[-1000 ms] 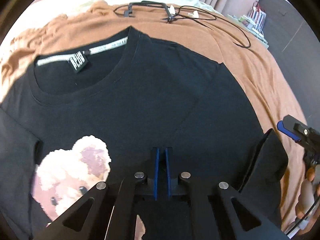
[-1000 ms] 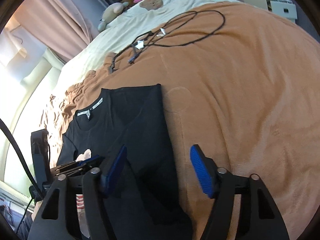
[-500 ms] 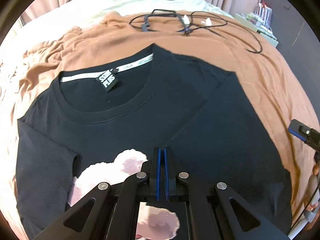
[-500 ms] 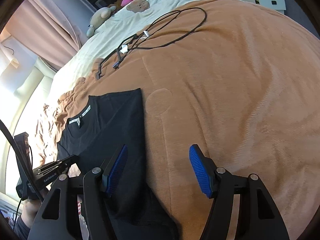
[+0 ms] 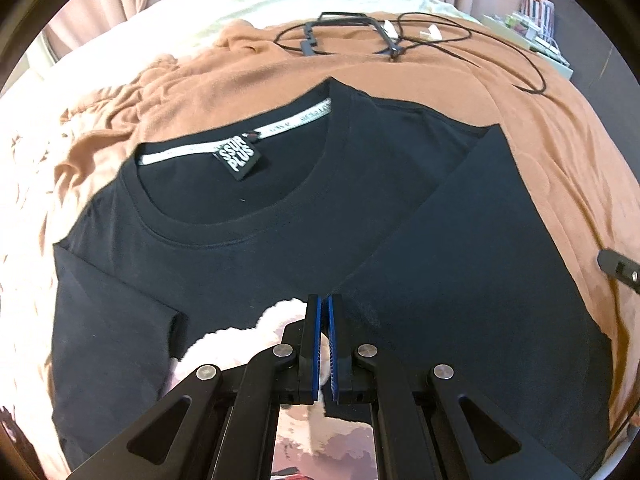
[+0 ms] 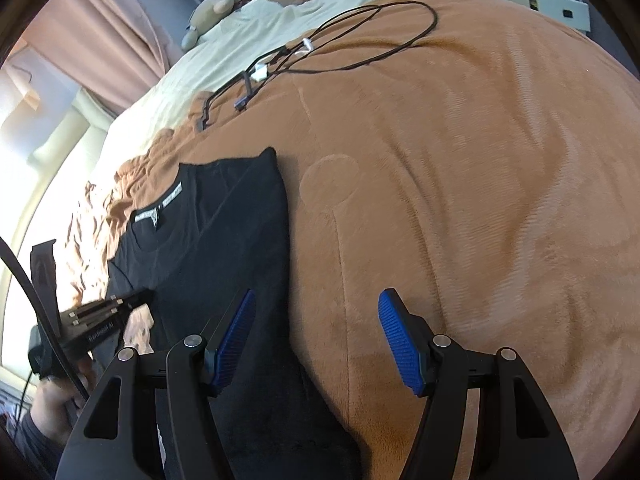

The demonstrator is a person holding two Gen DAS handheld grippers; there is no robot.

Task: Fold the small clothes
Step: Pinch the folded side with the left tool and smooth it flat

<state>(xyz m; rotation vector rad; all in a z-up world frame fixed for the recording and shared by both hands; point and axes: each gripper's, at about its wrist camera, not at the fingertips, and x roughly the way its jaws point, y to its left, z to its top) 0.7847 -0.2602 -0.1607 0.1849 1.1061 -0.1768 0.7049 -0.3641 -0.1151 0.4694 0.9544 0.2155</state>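
A black T-shirt (image 5: 280, 248) is laid face up on the brown blanket (image 6: 480, 160) of a bed, collar away from the person and hem toward them. One side panel (image 5: 480, 280) is already folded inward, so that a straight folded edge is presented along the side nearer the right claw. The opposite sleeve (image 5: 112, 320) is not yet folded and is spread flat toward the left.

The left claw (image 5: 323, 344) is held low over the chest print (image 5: 228, 344), its blue pads brought nearly together with only a thin slit between them. Whether cloth is pinched there cannot be determined (the pale strip seen in the slit may be the print beneath).

The right claw (image 6: 316, 340) is held wide and empty. Its left pad is over the folded edge of the shirt and its right pad is over bare blanket.

The long axis of the shirt runs collar to hem, roughly parallel with the line of both claws. The remaining side fold is judged to be next. The unfolded sleeve lies left of the left claw, well apart from the right claw, so the left claw is the nearer one.

A black cable (image 5: 440, 36) lies on the blanket beyond the collar, clear of the shirt.
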